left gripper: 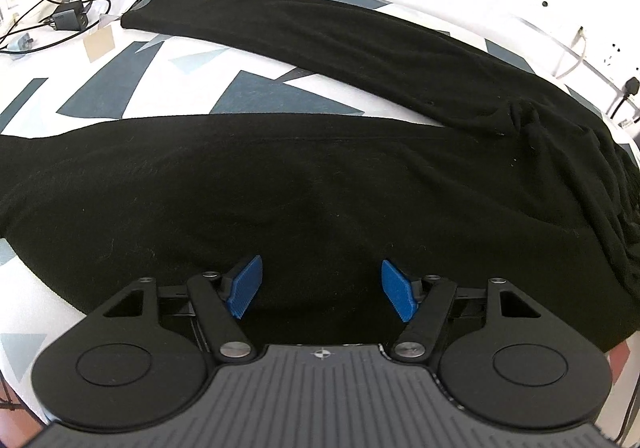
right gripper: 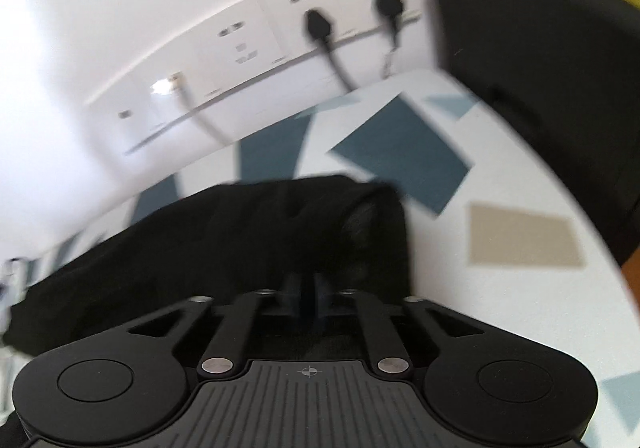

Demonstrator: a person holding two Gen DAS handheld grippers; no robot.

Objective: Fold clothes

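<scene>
A pair of black trousers (left gripper: 320, 176) lies spread on the tabletop (left gripper: 172, 72), which wears a white cloth with blue-grey triangles. One leg stretches across the near part of the left wrist view; the other angles away toward the far left, and its hem ends near a tangle of cables (left gripper: 60, 8) and a small black charger (left gripper: 70, 17). A wedge of bare cloth opens between the two legs, widest at the left. The left gripper (left gripper: 322, 286) hovers over the near leg close to its near edge, jaws wide, blue pads (left gripper: 248, 284) clear of each other. In the blurred right wrist view, the right gripper (right gripper: 308, 298) has its jaws closed on a bunched fold of the trousers (right gripper: 240, 232). Free tabletop lies ahead and to the right, bounded by a wall with sockets (right gripper: 316, 24) and a dark block (right gripper: 540, 68) at the right.
</scene>
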